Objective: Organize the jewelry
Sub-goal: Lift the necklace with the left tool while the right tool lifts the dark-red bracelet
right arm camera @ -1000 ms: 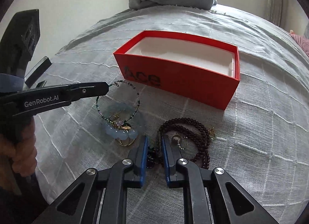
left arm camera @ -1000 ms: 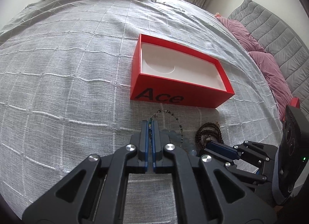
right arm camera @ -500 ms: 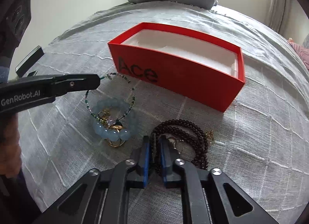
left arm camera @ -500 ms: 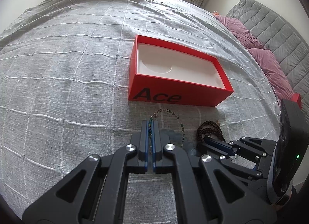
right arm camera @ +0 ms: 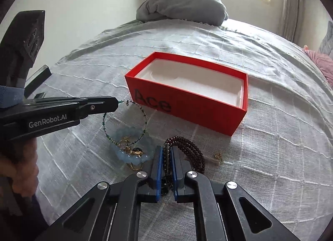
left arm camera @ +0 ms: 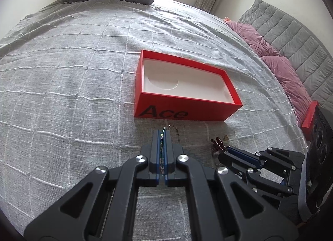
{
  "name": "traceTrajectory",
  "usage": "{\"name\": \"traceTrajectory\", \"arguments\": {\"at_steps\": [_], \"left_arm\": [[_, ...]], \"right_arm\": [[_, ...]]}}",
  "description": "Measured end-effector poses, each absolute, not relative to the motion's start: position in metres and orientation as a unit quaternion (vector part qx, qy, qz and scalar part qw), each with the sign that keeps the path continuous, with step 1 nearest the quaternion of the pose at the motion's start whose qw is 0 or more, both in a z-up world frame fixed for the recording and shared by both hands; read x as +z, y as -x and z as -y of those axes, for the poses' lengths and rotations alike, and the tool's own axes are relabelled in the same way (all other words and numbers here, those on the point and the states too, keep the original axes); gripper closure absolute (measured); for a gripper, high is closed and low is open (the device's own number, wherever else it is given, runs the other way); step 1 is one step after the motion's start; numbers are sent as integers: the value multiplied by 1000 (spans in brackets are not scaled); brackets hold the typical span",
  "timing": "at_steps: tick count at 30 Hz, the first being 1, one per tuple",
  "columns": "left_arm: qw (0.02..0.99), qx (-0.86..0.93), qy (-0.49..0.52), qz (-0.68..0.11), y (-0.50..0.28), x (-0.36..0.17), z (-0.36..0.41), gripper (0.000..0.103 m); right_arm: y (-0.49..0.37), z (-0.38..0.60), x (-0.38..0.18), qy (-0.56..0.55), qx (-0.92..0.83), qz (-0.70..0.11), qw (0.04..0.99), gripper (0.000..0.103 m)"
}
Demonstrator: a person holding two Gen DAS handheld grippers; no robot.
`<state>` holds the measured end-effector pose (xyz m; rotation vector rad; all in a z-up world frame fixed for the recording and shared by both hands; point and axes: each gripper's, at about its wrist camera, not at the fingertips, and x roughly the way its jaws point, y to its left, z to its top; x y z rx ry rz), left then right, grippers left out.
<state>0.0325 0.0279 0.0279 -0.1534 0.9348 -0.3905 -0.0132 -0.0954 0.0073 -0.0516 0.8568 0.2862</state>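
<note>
Between the closed fingers of the left gripper [left arm camera: 163,137], one thin green beaded bracelet [right arm camera: 143,116] is hanging pinched, while the right gripper [right arm camera: 166,155] is clamping one dark maroon bead strand [right arm camera: 191,147]. Below, one pale blue chunky bracelet [right arm camera: 133,155] and gold pieces are lying on the grey bedspread [right arm camera: 270,137], near one empty red box [right arm camera: 187,103].

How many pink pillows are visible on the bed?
2: both pink velvet pillows lie against the grey quilted headboard, one farther and one nearer; others may be hidden.
</note>
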Motion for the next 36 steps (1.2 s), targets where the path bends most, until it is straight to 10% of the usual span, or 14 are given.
{"name": "traceTrajectory", "arguments": {"at_steps": [36], "left_arm": [[876,-279,120,-375,-80,83,-5,99]], "right_arm": [[-40,165,76,-156,185,-337,910,95]]}}
